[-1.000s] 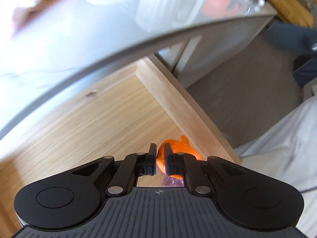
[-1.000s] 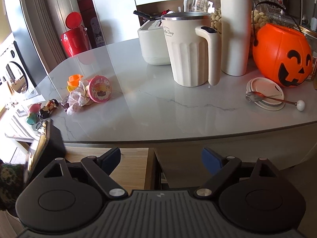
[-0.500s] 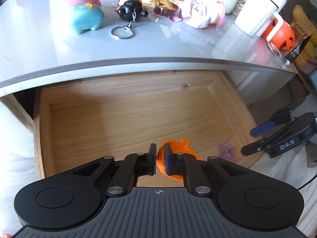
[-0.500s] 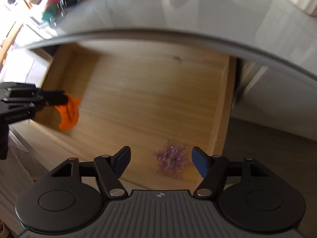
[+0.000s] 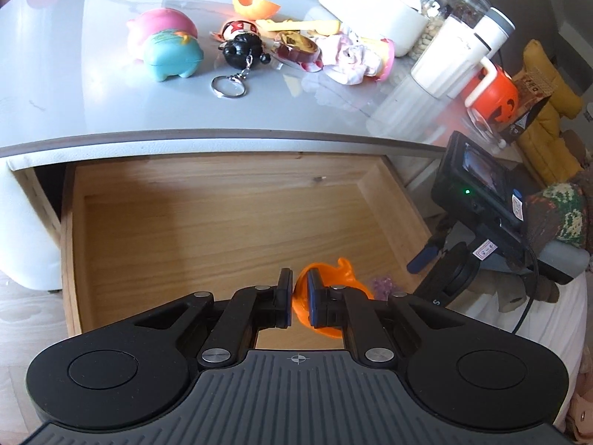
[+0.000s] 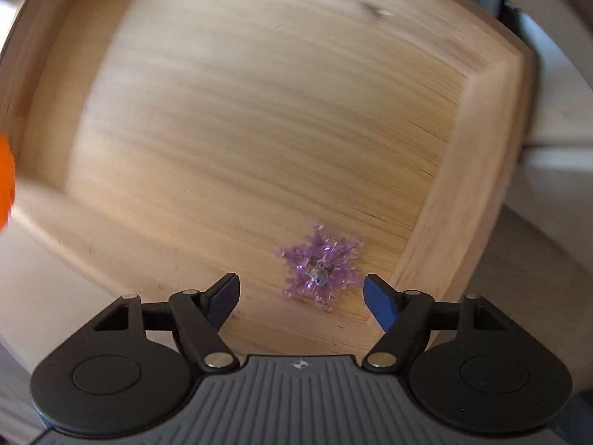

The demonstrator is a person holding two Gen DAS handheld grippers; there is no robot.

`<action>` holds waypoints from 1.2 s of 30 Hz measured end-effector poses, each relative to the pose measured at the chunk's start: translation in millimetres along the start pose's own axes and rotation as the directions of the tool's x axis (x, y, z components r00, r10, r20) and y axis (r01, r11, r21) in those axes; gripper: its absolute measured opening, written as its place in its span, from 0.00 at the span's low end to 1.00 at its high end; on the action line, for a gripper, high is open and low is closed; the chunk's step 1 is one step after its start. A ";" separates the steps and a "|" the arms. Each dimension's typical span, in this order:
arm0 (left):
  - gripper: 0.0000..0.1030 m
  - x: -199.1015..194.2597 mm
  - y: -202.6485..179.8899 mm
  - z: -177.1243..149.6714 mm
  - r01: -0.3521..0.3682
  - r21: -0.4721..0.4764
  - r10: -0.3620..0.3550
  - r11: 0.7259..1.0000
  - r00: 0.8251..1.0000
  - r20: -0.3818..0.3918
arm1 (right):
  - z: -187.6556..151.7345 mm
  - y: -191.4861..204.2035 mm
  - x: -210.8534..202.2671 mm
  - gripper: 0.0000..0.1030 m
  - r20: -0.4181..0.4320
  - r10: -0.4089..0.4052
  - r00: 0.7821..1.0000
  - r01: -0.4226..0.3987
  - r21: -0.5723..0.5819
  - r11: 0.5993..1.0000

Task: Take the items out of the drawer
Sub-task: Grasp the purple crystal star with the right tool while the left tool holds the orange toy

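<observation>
The wooden drawer point(image 5: 222, 222) stands pulled out below the grey counter. My left gripper point(image 5: 296, 296) is shut on a thin orange plastic piece point(image 5: 333, 274), held above the drawer's front edge. In the right wrist view my right gripper point(image 6: 300, 296) points steeply down into the drawer point(image 6: 467, 170). Its jaws are opening, and a purple spiky crystal trinket point(image 6: 318, 267) lies on the drawer floor just ahead of the gap, near the front right corner, untouched. The right gripper's body point(image 5: 456, 263) shows at the right in the left wrist view, with the trinket point(image 5: 383, 283) beside it.
On the counter point(image 5: 74, 104) lie a teal and pink squishy toy point(image 5: 170, 52), a black keychain figure point(image 5: 241, 52), a pink cloth heap point(image 5: 352, 55), a cream jug point(image 5: 452, 59) and an orange pumpkin bucket point(image 5: 496, 96). The orange piece shows at the left edge point(image 6: 5, 178).
My right gripper swung from facing the counter down into the drawer, over the purple trinket. The left gripper drew back and up with the orange piece, then held still.
</observation>
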State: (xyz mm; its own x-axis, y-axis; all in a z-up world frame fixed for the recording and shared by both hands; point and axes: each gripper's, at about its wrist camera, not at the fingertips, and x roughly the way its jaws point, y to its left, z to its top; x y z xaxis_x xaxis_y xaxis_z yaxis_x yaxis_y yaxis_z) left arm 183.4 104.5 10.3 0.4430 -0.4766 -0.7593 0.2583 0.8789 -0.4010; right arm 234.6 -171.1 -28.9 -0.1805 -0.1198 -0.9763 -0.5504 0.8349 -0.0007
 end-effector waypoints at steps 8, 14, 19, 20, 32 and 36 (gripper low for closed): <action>0.10 8.9 7.3 -2.1 -0.022 -0.022 0.022 1.000 0.999 -0.033 | 29.9 12.3 20.8 0.72 -0.055 -0.082 0.995 0.073 -0.152 0.986; 0.10 13.1 7.1 0.3 -0.020 -0.020 0.020 1.000 0.999 -0.043 | 37.5 17.4 28.4 0.65 -0.042 -0.081 0.996 0.072 -0.195 0.978; 0.10 15.2 3.7 1.1 -0.022 -0.005 0.022 1.000 0.999 -0.048 | 45.6 20.3 28.8 0.58 -0.033 -0.080 0.996 0.072 -0.205 0.976; 0.10 15.0 3.8 0.9 -0.025 -0.004 0.024 1.000 0.999 -0.048 | 46.9 21.0 26.4 0.55 -0.026 -0.075 0.997 0.068 -0.206 0.976; 0.10 10.1 11.2 -4.3 -0.062 -0.017 0.061 0.998 0.997 -0.042 | 55.0 29.1 -47.3 0.05 0.239 0.003 0.971 0.038 -0.167 0.985; 0.10 8.4 8.9 -6.7 -0.063 0.000 0.063 0.998 0.997 -0.034 | 36.1 4.9 -80.6 0.01 0.340 0.046 0.939 -0.004 -0.123 0.992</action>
State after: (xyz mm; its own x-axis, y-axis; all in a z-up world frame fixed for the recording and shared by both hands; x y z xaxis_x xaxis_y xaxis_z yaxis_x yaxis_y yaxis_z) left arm 183.7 108.4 -3.0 0.4289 -0.4190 -0.8003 0.2298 0.9074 -0.3520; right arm 275.9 -138.0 41.9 0.0824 0.1088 -0.9906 -0.6459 0.7629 0.0301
